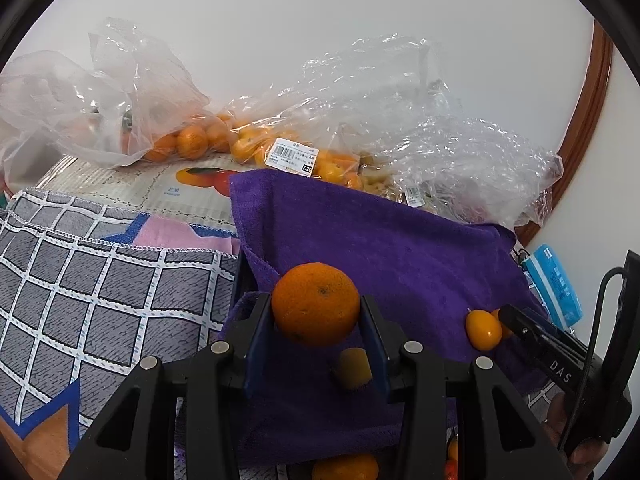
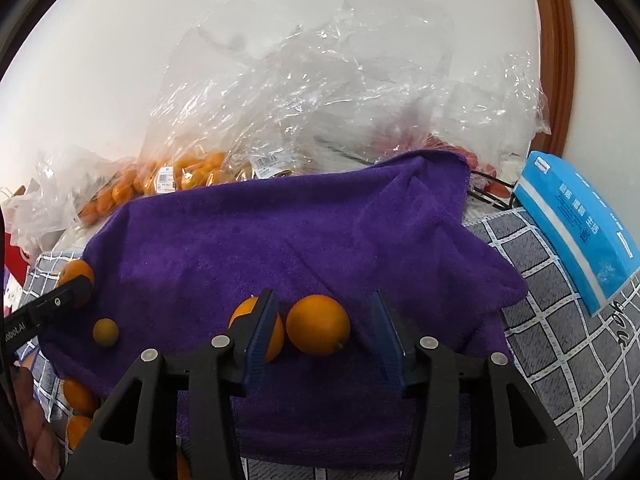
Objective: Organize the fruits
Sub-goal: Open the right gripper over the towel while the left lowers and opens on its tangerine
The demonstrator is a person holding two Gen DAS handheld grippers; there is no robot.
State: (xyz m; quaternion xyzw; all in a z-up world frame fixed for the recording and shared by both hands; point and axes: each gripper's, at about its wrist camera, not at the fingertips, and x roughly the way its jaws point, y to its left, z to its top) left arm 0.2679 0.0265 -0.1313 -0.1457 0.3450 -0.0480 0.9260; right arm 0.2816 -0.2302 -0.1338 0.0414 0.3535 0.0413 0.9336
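The left gripper pinched a round orange between its pads, stem dimple facing the camera, above the purple towel. The right gripper stood spread, pads clear of an oval kumquat lying on the towel between them, long axis running left-right, nearer the left pad.

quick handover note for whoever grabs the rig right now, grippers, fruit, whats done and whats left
Left gripper: shut on a mandarin, held above the purple towel.
Right gripper: open, with a small orange fruit lying on the towel between its fingers, not gripped.
Done: a few loose fruits lie on the towel, including a darker little one.
Left: set the mandarin down; most fruit is in the plastic bags behind the towel.
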